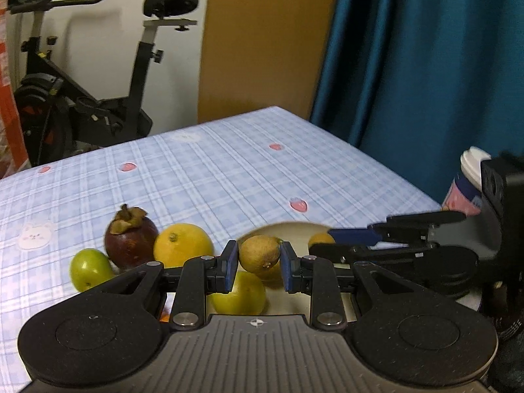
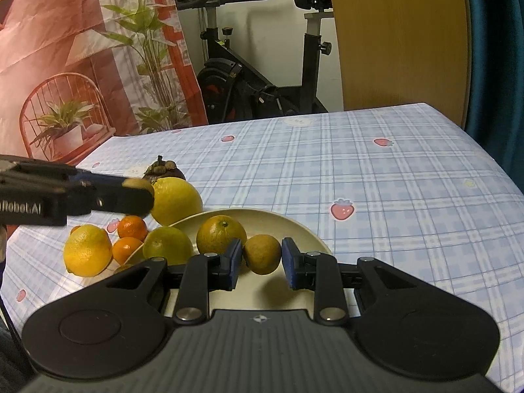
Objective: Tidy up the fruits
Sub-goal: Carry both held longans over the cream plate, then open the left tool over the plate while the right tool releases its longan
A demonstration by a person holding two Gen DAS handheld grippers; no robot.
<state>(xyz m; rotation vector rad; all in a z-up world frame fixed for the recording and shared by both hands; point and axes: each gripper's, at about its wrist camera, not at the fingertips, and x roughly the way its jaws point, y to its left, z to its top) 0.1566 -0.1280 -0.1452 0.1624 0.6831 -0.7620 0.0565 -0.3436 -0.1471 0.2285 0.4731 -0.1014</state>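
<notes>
Left tongs (image 1: pixel 258 263) clamped on a small brownish fruit (image 1: pixel 259 253), right tongs (image 2: pixel 262 259) clamped on another (image 2: pixel 262 254) above the plate (image 2: pixel 294 226). Risk of rolling off the shallow rim if released high, or knocking the orange (image 2: pixel 221 234) already there

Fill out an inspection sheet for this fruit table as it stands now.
Surface: table under a blue plaid cloth with strawberry prints.
Job's things: cream plate holding a dull orange; a green citrus leans on its rim. Off the plate: large lemon, smaller lemon, two mandarins, mangosteen, green fruit.
Clutter: printed cup with white lid at the table edge.
Grippers: left claw shut on a small yellow-brown fruit; right claw shut on a small brown fruit above the plate.
Cables: nothing seen.
Surroundings: exercise bike, teal curtain, wooden panel, printed backdrop.
</notes>
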